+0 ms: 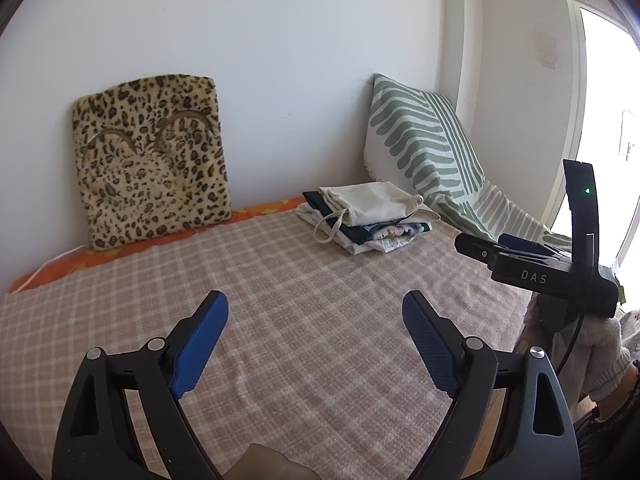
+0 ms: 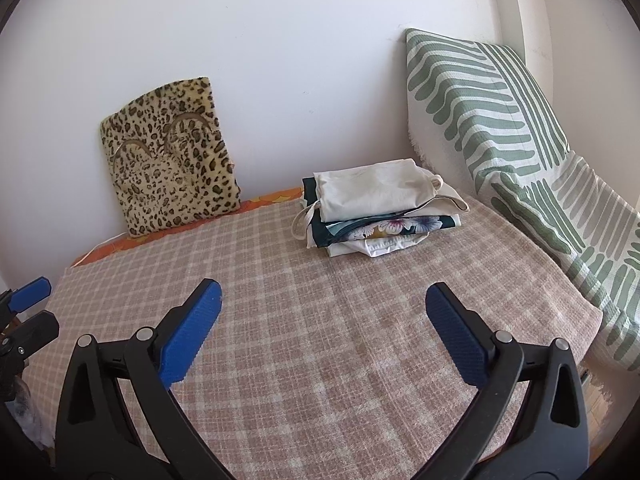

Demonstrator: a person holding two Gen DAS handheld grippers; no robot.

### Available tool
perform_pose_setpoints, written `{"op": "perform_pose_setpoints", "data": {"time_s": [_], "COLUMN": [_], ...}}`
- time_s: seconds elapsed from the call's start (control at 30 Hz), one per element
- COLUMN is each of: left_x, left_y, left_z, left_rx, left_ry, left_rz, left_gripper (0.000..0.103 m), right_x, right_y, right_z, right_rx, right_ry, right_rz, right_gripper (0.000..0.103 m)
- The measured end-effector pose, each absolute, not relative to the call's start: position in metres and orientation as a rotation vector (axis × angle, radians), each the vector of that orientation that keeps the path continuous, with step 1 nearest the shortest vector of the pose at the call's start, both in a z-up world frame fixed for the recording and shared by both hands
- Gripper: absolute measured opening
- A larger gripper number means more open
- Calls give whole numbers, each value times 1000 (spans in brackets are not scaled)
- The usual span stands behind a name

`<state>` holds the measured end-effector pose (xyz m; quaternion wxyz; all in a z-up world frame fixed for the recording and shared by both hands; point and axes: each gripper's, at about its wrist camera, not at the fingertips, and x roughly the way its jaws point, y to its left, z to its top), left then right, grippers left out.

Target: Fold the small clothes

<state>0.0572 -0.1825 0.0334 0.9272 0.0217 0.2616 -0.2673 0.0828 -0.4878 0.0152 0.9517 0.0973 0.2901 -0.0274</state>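
The bed (image 2: 320, 360) with the checked cover carries a stack of folded clothes (image 2: 380, 212) at its far edge, probably set aside as finished. The left gripper (image 1: 316, 344) and right gripper (image 2: 324, 336) hover over the bare middle, jaws wide apart, holding nothing.

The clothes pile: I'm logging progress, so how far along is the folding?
Done: a folded stack sits on the checked blanket, cream piece on top. In hand: nothing; left gripper and right gripper hover with jaws open. Left: no unfolded garment clearly shows.
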Motion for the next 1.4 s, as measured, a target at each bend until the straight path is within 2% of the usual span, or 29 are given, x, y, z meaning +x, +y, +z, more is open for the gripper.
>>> {"op": "perform_pose_setpoints", "data": {"time_s": [0.6, 1.4], "left_x": [67, 59], "left_y": [-177, -178], "left_z": [16, 20], "left_rx": [91, 92], "left_ry": [582, 572], "left_rz": [-484, -498], "left_gripper": [89, 89], "right_x": [88, 89], "right_y": [-487, -475], "right_z": [-1, 0], "right_rx": [188, 199], "right_ry": [606, 600], "right_rz": [-65, -59], "right_gripper": [103, 103]}}
